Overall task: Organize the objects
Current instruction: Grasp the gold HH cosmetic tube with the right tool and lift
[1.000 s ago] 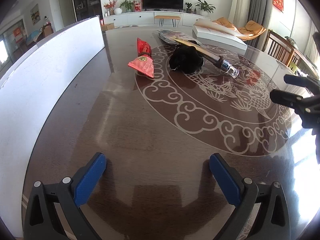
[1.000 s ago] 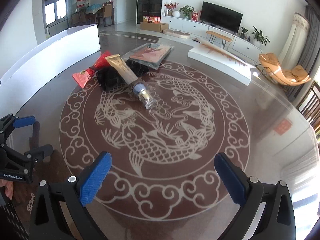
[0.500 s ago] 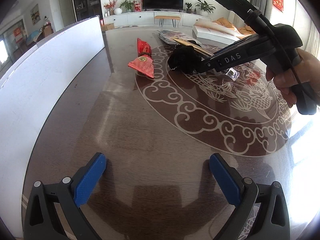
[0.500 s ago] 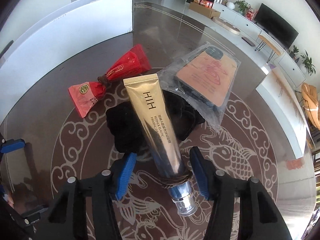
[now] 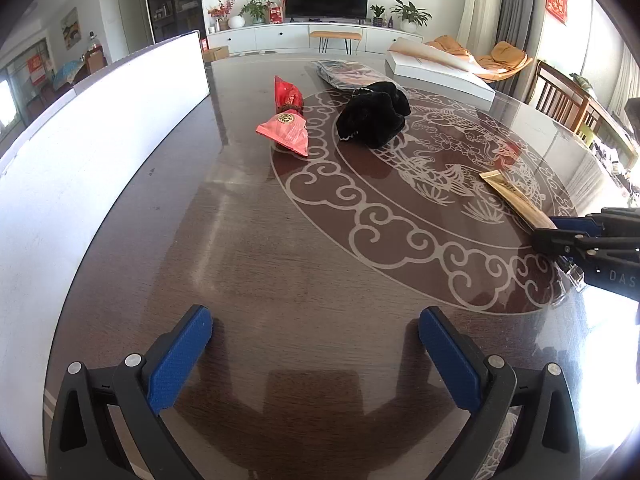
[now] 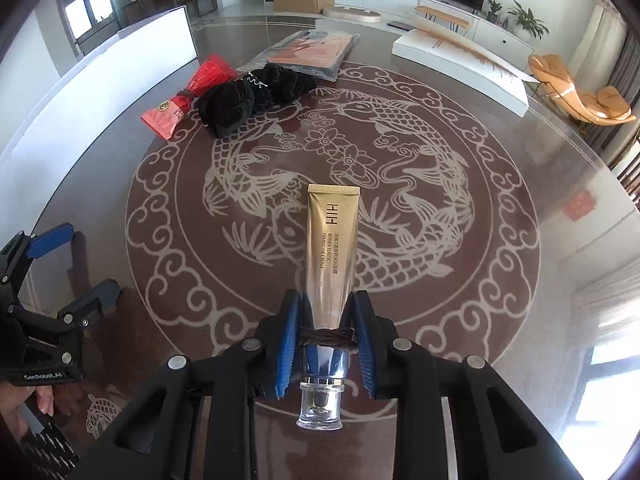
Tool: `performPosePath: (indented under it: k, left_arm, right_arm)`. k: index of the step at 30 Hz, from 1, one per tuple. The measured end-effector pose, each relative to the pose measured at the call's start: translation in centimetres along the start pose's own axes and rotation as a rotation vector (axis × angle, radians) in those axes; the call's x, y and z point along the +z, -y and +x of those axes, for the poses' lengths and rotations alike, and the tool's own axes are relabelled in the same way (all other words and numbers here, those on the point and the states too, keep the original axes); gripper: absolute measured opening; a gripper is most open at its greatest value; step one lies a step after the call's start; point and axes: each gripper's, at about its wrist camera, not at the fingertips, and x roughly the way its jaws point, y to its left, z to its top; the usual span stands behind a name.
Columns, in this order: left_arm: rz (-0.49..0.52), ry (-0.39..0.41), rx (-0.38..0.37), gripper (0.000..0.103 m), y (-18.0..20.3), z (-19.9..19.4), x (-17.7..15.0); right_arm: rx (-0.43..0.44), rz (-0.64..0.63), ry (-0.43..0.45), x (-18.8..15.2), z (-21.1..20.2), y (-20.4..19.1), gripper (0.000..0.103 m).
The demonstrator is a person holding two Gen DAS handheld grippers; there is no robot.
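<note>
On the table (image 6: 500, 152) the tube (image 6: 330, 248) lay near the middle. Well beyond it, to the left, the cloth bundle (image 6: 248, 98) touched the wrapped packet (image 6: 188, 96) on its left; the flat pouch (image 6: 308, 50) sat just behind. The box (image 6: 460, 64) lay far right.

Right tongs (image 6: 326, 320) closing, blue pads pressing both sides of tube, pointing steeply down. Left tongs (image 5: 314, 354) spread wide, nothing between them.
</note>
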Motion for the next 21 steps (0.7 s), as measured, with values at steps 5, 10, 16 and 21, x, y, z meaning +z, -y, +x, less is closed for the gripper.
performPosePath:
  k: [5,10,16,21]
  left_arm:
    - [0.000,0.000,0.000,0.103,0.0,0.0,0.0]
    - [0.000,0.000,0.001,0.103,0.0,0.0,0.0]
    - [0.001,-0.003,-0.002,0.103,0.0,0.0,0.0]
    - [0.063,-0.049,-0.051,0.103,-0.9,1.6,2.7]
  right_arm:
    - [-0.014,-0.004,0.084,-1.8,-0.5,-0.7,0.080]
    - [0.014,0.014,0.146,-2.3,-0.1,0.0,0.092]
    - [0.028,-0.017,0.152,-2.7,0.2,-0.6,0.101]
    - [0.023,-0.016,0.152,-2.8,0.1,-0.7,0.103]
